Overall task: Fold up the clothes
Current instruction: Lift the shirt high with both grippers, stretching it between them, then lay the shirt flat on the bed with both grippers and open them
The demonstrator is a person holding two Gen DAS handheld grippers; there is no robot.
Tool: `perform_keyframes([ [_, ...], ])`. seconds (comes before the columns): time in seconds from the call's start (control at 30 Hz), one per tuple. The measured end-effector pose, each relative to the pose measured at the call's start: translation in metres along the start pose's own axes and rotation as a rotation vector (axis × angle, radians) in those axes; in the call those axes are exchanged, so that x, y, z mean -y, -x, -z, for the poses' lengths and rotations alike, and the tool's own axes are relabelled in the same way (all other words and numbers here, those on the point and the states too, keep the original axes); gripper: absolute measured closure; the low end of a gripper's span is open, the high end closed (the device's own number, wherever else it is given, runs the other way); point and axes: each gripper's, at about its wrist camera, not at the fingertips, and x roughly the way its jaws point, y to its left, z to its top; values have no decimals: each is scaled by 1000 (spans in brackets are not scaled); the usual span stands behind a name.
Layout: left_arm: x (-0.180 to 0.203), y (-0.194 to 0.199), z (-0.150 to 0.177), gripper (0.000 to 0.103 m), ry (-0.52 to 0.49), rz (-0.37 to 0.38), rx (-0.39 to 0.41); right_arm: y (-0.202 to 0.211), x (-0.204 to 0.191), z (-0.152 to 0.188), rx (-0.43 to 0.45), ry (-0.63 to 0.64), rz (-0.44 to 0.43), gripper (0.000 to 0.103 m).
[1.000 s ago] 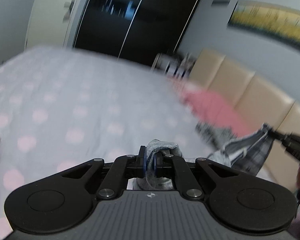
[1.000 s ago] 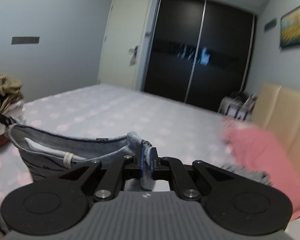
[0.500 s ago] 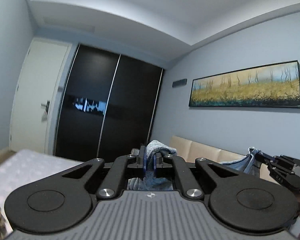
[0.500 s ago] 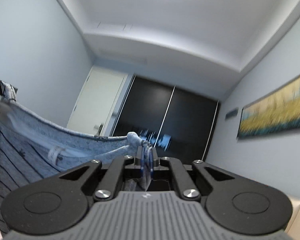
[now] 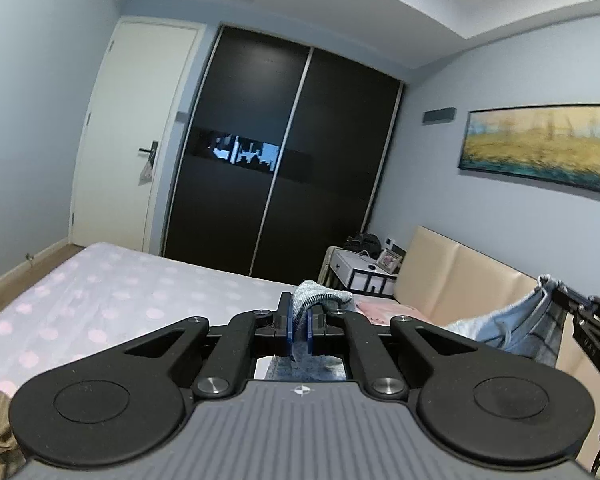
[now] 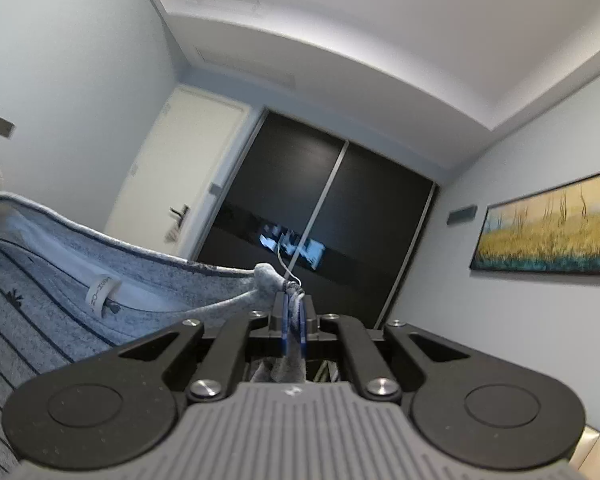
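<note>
The left gripper (image 5: 299, 330) has its blue pads pressed nearly together on a bunched corner of a grey knitted garment (image 5: 320, 300), whose fabric pokes up above the fingertips and also hangs down behind them. The right gripper (image 6: 294, 330) is likewise clamped tight on another corner of the same garment (image 6: 100, 300), a small knot of grey cloth and a loose thread standing out over its pads. From that corner the garment's hem runs up and to the left in the right wrist view, stretched out in the air, with a white drawcord and its printed tab lying along the inside of the waistband. Below the hem the fabric is grey with thin dark stripes and fills the lower left of that view.

In the left wrist view the right gripper shows at the far right edge, holding its end of the pale blue-grey cloth up in front of a beige padded headboard (image 5: 460, 272). Beneath and beyond the left gripper lies a bed (image 5: 100, 288) with a light cover dotted in pink, and a pink item (image 5: 376, 309) lies on it near the headboard. A small white bedside stand (image 5: 360, 268) sits in the corner past the bed. Behind it stands a dark sliding wardrobe (image 5: 284, 152), with a white door (image 5: 132, 140) to its left. A long landscape painting (image 5: 540, 148) hangs on the wall above the headboard.
</note>
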Motion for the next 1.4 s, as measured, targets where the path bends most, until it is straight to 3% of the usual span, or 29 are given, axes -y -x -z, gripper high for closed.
perform_keyframes([
  [0.1, -1, -31, -7, 99, 32, -10, 63, -46, -9, 9, -9, -2, 50, 98],
  [0.3, 5, -8, -20, 99, 37, 53, 320, -83, 5, -12, 146, -64, 198, 97],
  [0.43, 7, 9, -2, 99, 42, 45, 330, -76, 17, -15, 224, -77, 168, 97],
  [0.6, -24, 14, 65, 99, 77, 12, 151, -59, 11, 21, 170, -67, 13, 97],
  [0.77, -69, 16, 153, 99, 154, -44, -104, -21, -21, 105, 37, -98, -158, 97],
  [0.97, -111, 45, 257, 100, 229, -85, -384, 33, -64, 196, -144, -127, -368, 97],
  [1.2, -106, 73, 324, 100, 105, -111, -621, 94, -103, 260, -309, -22, -641, 97],
  [1.4, -97, 65, 368, 100, -17, -129, -810, 128, -132, 298, -436, 122, -870, 97],
])
